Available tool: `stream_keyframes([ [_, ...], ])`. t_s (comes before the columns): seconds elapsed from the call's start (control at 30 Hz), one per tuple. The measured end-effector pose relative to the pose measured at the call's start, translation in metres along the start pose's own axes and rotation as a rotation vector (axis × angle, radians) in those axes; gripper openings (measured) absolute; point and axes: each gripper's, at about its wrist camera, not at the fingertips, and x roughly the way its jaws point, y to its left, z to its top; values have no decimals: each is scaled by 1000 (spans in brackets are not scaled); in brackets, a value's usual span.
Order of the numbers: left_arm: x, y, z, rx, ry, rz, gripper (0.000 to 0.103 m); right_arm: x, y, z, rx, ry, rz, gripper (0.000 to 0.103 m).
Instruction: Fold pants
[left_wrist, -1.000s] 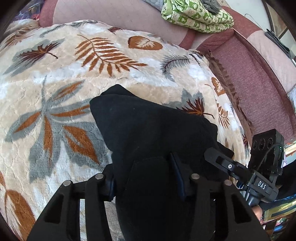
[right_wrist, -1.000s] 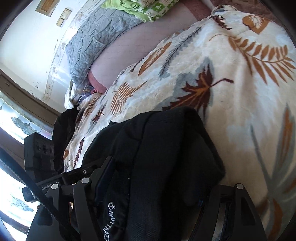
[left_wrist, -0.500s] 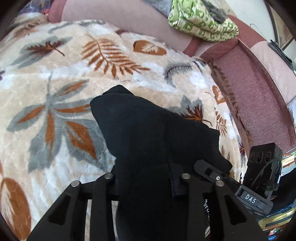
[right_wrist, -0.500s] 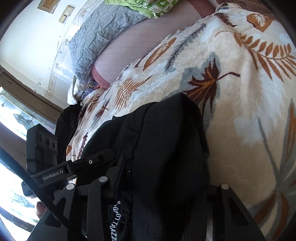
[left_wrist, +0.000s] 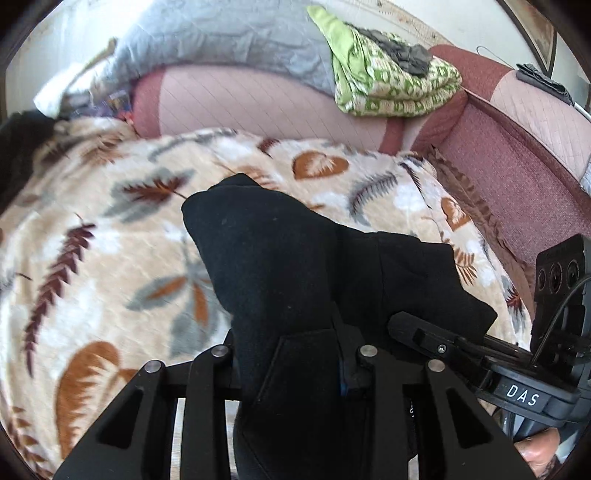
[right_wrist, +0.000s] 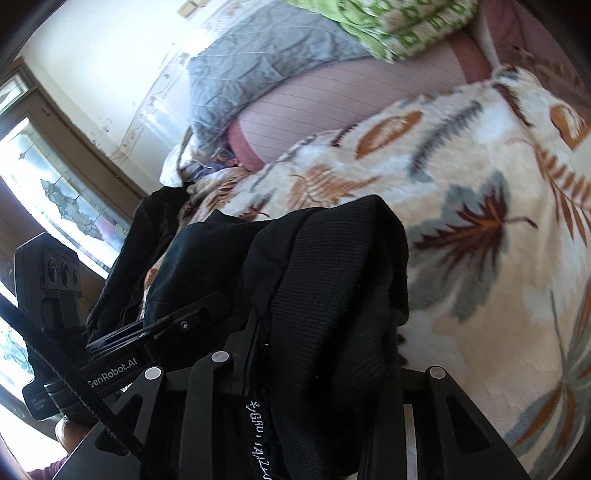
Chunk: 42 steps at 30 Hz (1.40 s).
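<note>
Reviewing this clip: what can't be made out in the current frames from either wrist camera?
- Left wrist view: the left gripper fingertips are buried under the black pants, so the pinch itself is hidden.
- Right wrist view: the right gripper is covered the same way; the white lettering on the pants is cut off by the bottom edge.
- Both views: the pants run below the frame, so fold progress is unclear.
- Left wrist view: the leaf blanket is motion-blurred.

**A sofa in a sunny room**

A soft blanket (left_wrist: 110, 266) with brown and grey leaves is spread over a red and pink sofa (left_wrist: 517, 155). A grey quilt (left_wrist: 229, 40) and a folded green cloth (left_wrist: 391, 88) are laid on the sofa back. A white wall (right_wrist: 110, 48) is seen behind. Bright light is let in through a window (right_wrist: 48, 192) with a brown frame.
</note>
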Motion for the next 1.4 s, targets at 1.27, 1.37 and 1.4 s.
stream_keyframes([
  [1.27, 39, 84, 61, -55, -69, 27, 30, 94, 54, 80, -89, 42, -65, 35],
  [1.37, 49, 89, 66, -60, -59, 21, 30, 103, 54, 84, -100, 50, -84, 35],
  [1.4, 54, 90, 68, -62, -57, 18, 30, 105, 53, 85, -101, 51, -89, 35],
])
